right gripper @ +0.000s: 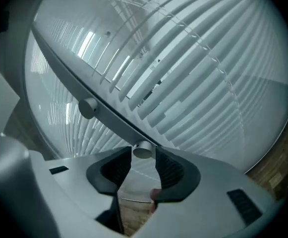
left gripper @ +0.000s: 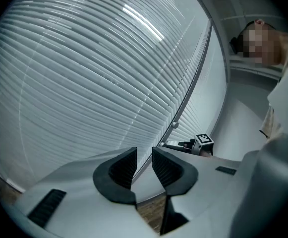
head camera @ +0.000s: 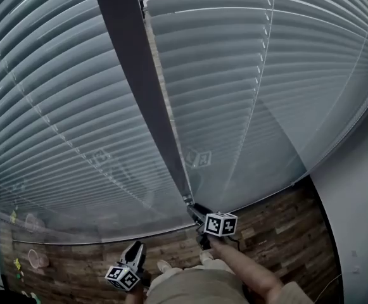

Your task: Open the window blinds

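Two grey slatted blinds, the left blind and the right blind, hang either side of a dark upright post. My right gripper is at the post's lower end. In the right gripper view a small silver knob on the post sits between the fingertips of my right gripper, with slim gaps on both sides. A second knob lies further up. My left gripper hangs lower and left, away from the blinds, open and empty.
Wood-plank floor runs below the window. A pale wall closes the right side. Small pink and yellow objects lie on the floor at far left. The left gripper view shows my right gripper at the post.
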Motion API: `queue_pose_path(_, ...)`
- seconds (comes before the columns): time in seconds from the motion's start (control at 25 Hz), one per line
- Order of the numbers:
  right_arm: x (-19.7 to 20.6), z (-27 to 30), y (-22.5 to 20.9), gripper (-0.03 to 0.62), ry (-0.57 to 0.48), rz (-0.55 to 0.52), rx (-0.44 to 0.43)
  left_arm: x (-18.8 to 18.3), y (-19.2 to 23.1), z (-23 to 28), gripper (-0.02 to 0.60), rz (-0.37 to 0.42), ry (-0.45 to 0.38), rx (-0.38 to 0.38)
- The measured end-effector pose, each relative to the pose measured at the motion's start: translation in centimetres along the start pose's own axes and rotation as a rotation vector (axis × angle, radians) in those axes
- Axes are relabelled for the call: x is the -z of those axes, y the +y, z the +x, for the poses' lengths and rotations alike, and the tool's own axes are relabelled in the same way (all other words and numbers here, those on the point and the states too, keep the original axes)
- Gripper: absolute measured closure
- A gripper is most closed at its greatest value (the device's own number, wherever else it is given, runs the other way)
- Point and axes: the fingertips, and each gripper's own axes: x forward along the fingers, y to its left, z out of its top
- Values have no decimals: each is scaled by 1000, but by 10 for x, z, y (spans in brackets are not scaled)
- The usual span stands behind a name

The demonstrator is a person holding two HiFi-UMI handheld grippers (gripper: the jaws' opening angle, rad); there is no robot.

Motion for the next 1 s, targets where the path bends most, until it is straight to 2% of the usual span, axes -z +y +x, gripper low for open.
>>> queue_pose_path(0.16,-1,-7,-7,437,-33,125,-48,5,1,-4,476,-4,5,-9)
queue_pose_path(0.32,-1,-4,-7,418,-42,284,-144,7,-3,-3,476,-20,10,-24)
queue_pose_path(0.44,1,3,-9,418,-39,305,-147,14,0,1,475,-12,16,-13)
queue_pose_path(0.52,1,6,-11,464,-28,224,-80,16,2,3,476,-12,19,-12)
queue_pose_path(0.76,7,9,-6,465,17,-189,108,13,2,8,476,-12,18,-10)
queue_pose_path(0.92,8,12,-1,464,72,-522,248,13,7,8,475,-9,18,-7)
queue_pose_path(1.0,8,12,3,464,101,-729,330,11,6,8,475,-10,18,-8)
